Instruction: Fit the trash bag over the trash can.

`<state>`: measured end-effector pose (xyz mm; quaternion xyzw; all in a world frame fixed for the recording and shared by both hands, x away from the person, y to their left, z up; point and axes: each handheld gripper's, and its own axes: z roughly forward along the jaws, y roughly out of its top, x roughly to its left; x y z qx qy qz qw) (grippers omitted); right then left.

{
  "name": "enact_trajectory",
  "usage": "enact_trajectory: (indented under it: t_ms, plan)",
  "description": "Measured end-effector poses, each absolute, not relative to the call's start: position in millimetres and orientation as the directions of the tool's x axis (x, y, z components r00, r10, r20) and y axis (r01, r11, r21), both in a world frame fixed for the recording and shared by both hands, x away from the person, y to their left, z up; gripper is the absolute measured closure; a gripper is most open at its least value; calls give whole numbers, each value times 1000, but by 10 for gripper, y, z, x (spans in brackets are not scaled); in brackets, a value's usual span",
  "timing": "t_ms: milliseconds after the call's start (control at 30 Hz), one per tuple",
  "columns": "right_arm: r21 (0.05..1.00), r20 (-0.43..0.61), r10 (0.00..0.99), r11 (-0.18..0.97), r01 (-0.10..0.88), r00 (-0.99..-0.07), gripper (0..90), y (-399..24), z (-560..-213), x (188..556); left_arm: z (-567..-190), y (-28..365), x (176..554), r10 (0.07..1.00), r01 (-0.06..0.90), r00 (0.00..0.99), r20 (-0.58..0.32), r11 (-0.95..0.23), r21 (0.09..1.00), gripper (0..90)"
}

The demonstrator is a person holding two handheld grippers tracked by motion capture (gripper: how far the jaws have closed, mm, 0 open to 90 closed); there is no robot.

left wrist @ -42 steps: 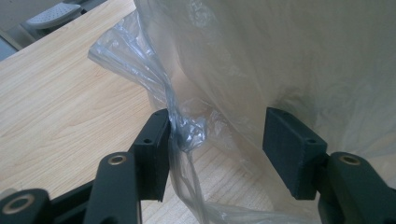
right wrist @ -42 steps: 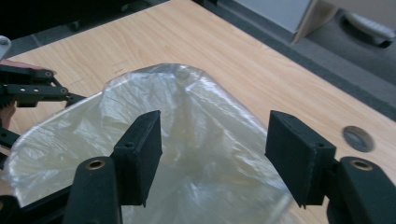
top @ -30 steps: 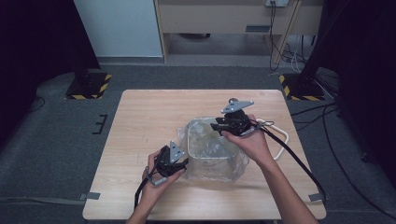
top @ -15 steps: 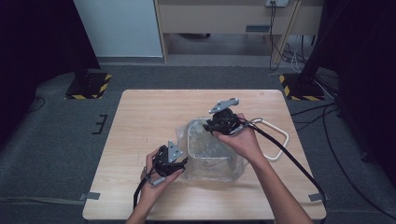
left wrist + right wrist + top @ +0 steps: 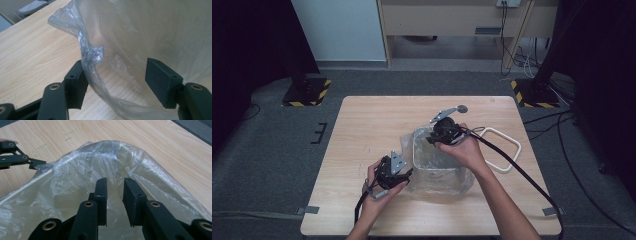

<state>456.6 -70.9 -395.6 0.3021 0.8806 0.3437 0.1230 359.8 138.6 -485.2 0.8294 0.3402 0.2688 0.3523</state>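
Left tool [image 5: 404,175] has its jaws spread wide, with the bunched edge of the clear plastic bag [image 5: 439,167] running up between them, right against one pad. Right tool [image 5: 434,137] sits at the far rim of the bag, jaws only a narrow gap apart, plastic just past the tips. The bag sits mid-counter [image 5: 372,125], with a white loop [image 5: 502,147] lying beside it.
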Motion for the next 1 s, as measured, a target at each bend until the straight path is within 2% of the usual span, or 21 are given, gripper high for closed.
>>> enact_trajectory:
  t_ms: [200,533,1000]
  plan:
    - [690,-6,610,576,439,-792,722,-658,-3889,4556,-4851,1375,3598,753,374,626,206,-521,767,357]
    - [647,-11,614,606,463,-789,675,-426,-4056,4605,-4859,1369,3600,751,374,627,207,-524,765,356]
    - [612,-24,625,626,483,-780,625,-335,-4286,4662,-4867,1359,3600,756,373,618,217,-524,766,357]
